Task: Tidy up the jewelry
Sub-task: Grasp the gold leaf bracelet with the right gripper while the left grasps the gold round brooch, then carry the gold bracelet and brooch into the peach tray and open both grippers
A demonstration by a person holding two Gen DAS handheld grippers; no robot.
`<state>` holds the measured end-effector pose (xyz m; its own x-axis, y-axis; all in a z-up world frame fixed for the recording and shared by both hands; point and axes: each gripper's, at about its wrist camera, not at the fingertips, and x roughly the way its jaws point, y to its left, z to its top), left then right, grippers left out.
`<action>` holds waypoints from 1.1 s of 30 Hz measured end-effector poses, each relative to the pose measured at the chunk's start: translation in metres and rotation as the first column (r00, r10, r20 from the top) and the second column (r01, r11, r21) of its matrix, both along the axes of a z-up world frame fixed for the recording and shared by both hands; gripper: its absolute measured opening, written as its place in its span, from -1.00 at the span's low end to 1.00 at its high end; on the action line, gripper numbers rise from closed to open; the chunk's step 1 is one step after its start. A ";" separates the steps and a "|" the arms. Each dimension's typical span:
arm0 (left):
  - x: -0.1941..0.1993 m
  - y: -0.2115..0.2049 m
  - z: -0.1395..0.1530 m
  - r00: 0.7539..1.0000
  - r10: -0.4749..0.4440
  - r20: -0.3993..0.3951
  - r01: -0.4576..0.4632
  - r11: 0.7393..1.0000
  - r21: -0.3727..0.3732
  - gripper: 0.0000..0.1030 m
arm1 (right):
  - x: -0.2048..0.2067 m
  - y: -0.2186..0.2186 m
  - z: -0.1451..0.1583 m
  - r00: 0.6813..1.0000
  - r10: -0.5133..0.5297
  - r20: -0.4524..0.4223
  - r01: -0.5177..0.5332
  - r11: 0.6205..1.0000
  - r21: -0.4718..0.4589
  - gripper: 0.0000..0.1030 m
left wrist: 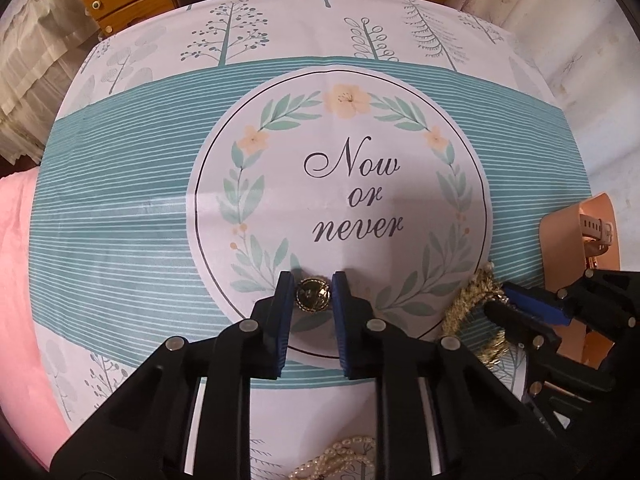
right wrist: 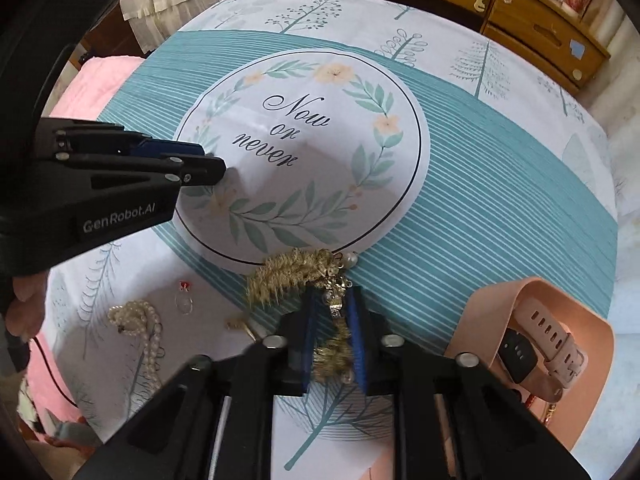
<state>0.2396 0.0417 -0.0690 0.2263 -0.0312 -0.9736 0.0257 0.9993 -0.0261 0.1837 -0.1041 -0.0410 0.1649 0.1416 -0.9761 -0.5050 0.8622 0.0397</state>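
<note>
- Left gripper jaws close around gold button earring, apparently gripping.
- Right gripper clamps gold tinsel bracelet.
- Next, probably: carry both to pink tray.

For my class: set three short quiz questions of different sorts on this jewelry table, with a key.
1. True or false: the left gripper has a round gold piece between its fingers.
2. What lies between the right gripper fingers? A) pearl necklace B) gold fringed piece C) pink watch
3. Fill in: the pink watch rests in a peach ____.

Key: 1 true; 2 B; 3 tray.
</note>
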 end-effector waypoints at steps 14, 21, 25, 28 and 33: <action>-0.039 -0.030 0.062 0.992 -0.058 0.109 0.058 0.998 0.000 -0.68 | -0.024 -0.036 0.054 0.994 -0.096 0.060 0.084 0.981 0.177 -0.81; -0.068 -0.076 0.104 0.975 -0.135 0.179 0.136 0.991 0.004 -0.68 | -0.057 -0.088 0.099 0.974 -0.186 0.131 0.146 0.953 0.267 -0.81; -0.078 -0.111 0.118 0.960 -0.194 0.202 0.198 0.980 0.002 -0.68 | -0.071 -0.128 0.113 0.955 -0.250 0.160 0.199 0.939 0.281 -0.81; -0.082 -0.143 0.122 0.948 -0.244 0.206 0.249 0.969 0.001 -0.68 | -0.078 -0.157 0.114 0.936 -0.307 0.171 0.254 0.927 0.275 -0.81; -0.085 -0.193 0.116 0.932 -0.306 0.192 0.316 0.949 -0.022 -0.68 | -0.078 -0.204 0.106 0.894 -0.414 0.173 0.359 0.891 0.278 -0.81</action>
